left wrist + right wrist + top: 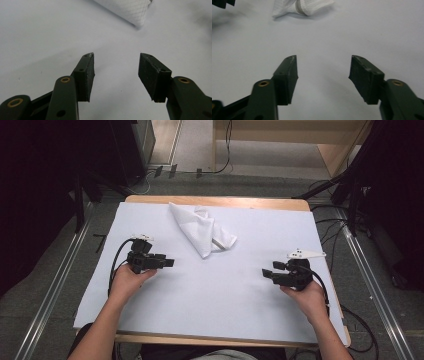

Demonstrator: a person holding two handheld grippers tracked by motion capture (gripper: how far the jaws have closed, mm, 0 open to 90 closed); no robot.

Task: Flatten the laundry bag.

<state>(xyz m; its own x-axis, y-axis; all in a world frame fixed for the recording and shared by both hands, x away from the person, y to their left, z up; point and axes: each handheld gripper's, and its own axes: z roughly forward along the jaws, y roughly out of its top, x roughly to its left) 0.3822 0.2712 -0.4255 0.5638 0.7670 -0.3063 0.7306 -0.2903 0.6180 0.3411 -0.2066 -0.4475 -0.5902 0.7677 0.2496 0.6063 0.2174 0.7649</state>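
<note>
A crumpled white cloth [202,228] lies on the far middle of the white table cover [235,285]. In the left gripper view one corner of the cloth [130,10] shows at the top. In the right gripper view the cloth [303,7] lies far ahead. My left gripper [170,262] is held low over the cover at the left, pointing right, open with nothing between its jaws [116,56]. My right gripper [265,273] is held at the right, pointing left, also open and empty [324,58]. Both are well short of the cloth.
The cover sits on a wooden table [215,200]. Cables [350,310] trail off the right side. Metal rails [55,285] run along the floor on both sides. A wooden frame [330,150] stands behind the table.
</note>
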